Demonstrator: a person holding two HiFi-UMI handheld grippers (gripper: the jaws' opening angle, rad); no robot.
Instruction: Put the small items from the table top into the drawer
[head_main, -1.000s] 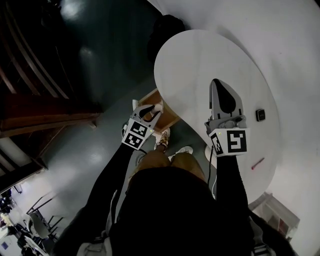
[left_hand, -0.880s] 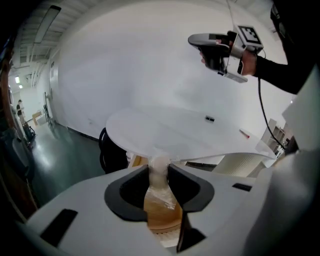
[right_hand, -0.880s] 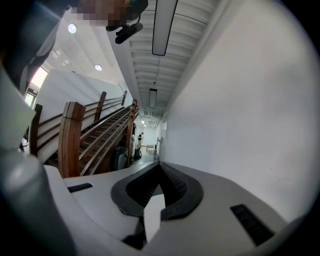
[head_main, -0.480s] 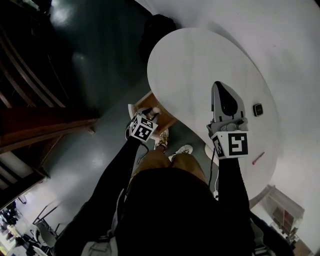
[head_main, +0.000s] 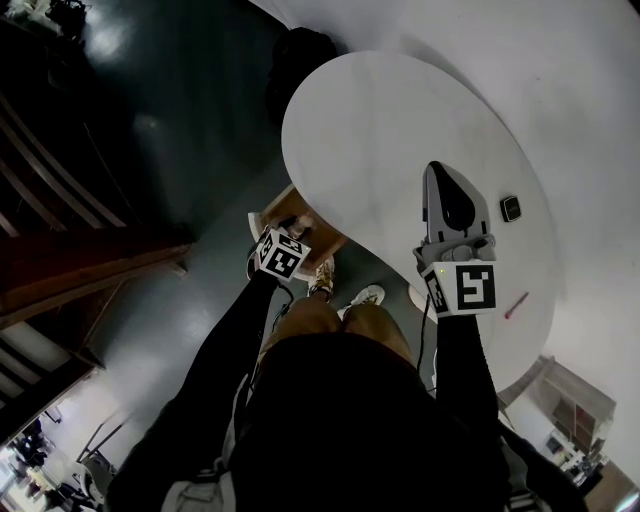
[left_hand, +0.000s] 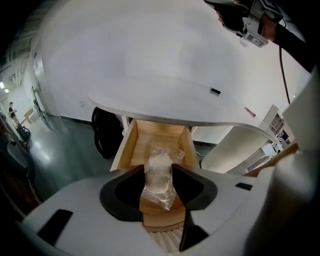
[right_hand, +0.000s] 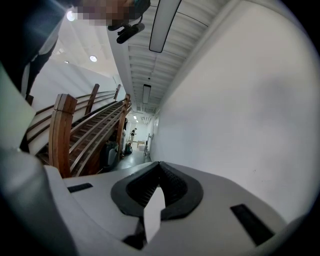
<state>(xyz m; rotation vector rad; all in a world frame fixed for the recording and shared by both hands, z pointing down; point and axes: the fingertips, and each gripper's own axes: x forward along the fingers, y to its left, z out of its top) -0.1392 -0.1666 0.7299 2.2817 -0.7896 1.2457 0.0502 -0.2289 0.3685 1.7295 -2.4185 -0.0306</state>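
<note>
My left gripper (head_main: 288, 230) points steeply down over the open wooden drawer (head_main: 326, 240) under the white table (head_main: 380, 130). In the left gripper view a clear plastic packet with white contents (left_hand: 160, 182) sits between the jaws of the left gripper (left_hand: 158, 166), above the drawer (left_hand: 126, 147). The jaws have just been opening, and the pads still touch the packet on both sides. My right gripper (head_main: 433, 168) hovers level above the table, shut and empty; in its own view the right gripper (right_hand: 160, 167) faces a white wall. A small black item (head_main: 510, 208) and a red pen (head_main: 516, 305) lie on the table.
A black bag (head_main: 300, 55) sits on the dark floor beyond the table. The person's shoes (head_main: 325, 285) stand beside the drawer. A white ribbed column (left_hand: 240, 150) stands right of the drawer. A wooden staircase (right_hand: 90, 130) runs along the left.
My left gripper has sunk toward the drawer with the packet in it and tipped further down. The right gripper has stayed over the table, shifting only slightly.
</note>
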